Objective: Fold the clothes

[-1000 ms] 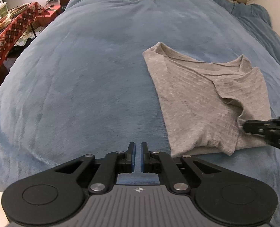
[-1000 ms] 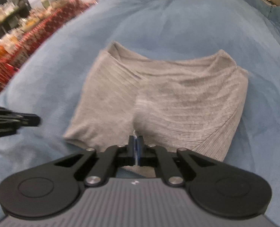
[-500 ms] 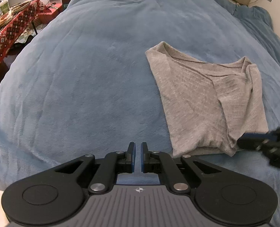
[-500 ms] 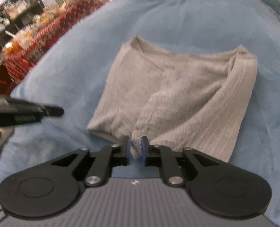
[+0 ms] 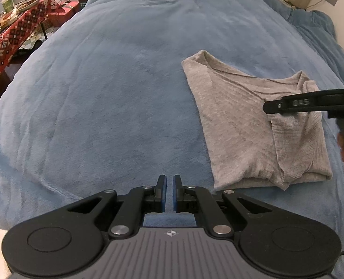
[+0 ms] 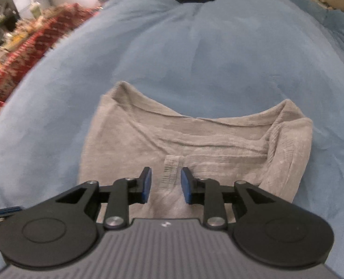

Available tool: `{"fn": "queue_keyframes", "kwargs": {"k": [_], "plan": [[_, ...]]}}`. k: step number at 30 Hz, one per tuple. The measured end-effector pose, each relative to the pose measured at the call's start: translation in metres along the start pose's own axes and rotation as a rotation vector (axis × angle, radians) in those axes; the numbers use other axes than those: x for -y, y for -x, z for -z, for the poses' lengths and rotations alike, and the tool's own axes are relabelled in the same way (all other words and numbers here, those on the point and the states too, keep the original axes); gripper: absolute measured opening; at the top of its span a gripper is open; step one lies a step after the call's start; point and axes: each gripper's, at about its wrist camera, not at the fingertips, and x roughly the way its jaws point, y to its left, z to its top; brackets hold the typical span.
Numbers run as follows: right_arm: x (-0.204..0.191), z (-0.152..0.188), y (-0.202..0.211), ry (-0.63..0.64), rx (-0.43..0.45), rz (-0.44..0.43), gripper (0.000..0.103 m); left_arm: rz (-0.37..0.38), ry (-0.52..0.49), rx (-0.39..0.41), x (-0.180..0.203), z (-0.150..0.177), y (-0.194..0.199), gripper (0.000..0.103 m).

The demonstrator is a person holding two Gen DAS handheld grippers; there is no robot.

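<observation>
A folded grey knit top (image 5: 248,125) lies on a blue fleece blanket (image 5: 102,93), at two o'clock from the left gripper (image 5: 169,191), whose blue-padded jaws stand nearly together, a thin gap between them, grasping nothing. The right gripper (image 6: 165,183) hangs over the garment's near half, jaws parted and empty. A red patterned tablecloth (image 5: 11,37) shows at ten o'clock.

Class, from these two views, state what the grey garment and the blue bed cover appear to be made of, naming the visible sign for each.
Grey garment: seemingly a soft ribbed knit, matte; fine parallel ribs and limp folds show.
Blue bed cover: probably plush fleece or velour; short nap with brushed light and dark streaks.
</observation>
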Motion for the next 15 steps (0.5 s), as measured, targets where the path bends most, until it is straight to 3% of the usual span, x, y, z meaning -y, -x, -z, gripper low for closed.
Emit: {"fn": "queue_keyframes", "kwargs": {"k": [4,5,8,15], "plan": [[0.001,0.007,-0.017,-0.001,0.012,0.049,0.027,-0.007,0.001,-0.008,-0.005,0.001,0.000,0.003],[0.001,0.009,-0.021,-0.002,0.016,0.060,0.015,-0.010,0.004,-0.009,-0.006,0.002,0.000,0.003],[0.010,0.014,-0.011,-0.053,0.064,0.037,0.005,-0.011,0.013,-0.008,-0.010,0.001,-0.001,0.003],[0.009,0.006,0.029,-0.120,0.193,-0.031,0.005,-0.033,0.032,0.017,-0.019,-0.004,0.001,0.003]]}}
